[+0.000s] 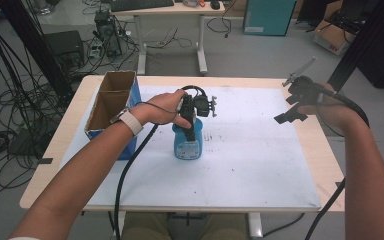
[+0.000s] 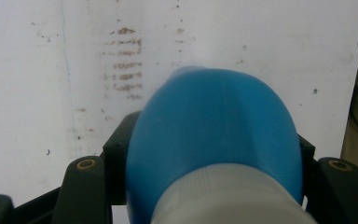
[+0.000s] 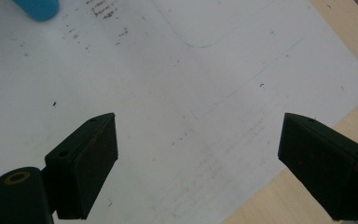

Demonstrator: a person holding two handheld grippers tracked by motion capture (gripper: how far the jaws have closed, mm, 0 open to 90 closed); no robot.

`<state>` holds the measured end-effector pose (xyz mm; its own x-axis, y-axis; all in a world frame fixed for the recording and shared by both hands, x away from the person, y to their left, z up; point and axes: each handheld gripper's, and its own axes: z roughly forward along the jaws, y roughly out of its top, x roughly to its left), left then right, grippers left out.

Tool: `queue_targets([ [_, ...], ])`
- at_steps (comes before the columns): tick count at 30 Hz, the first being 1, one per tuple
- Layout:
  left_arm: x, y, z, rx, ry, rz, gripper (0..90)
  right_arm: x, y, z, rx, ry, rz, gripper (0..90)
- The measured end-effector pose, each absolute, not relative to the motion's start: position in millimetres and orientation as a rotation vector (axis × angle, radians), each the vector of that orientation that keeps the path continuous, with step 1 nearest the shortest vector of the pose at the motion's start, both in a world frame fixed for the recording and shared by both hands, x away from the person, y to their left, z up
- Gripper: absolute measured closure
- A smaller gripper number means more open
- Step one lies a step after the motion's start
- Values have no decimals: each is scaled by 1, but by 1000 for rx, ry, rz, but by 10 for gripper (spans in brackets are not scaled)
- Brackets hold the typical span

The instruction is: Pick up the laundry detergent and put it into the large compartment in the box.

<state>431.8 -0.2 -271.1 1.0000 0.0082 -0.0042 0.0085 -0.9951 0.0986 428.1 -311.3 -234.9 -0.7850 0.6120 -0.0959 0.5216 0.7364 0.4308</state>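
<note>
We grip the blue bottle [image 1: 187,144] in our left gripper [image 1: 194,122], seemingly unmoved; right gripper [image 1: 292,102] hangs spread, empty

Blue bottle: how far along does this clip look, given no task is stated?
Done: the left gripper is shut on the blue bottle, which stands upright on the white mat. In hand: that grip. Left: any move; the cardboard box beside it looks like a possible destination. The right gripper hangs open, holding nothing.
</note>
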Motion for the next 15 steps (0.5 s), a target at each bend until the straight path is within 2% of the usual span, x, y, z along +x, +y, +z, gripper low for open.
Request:
queue_targets([
  [15,431,0,-271,3036,14,3,397,427,-312,-231,895,2700,564,118],
])
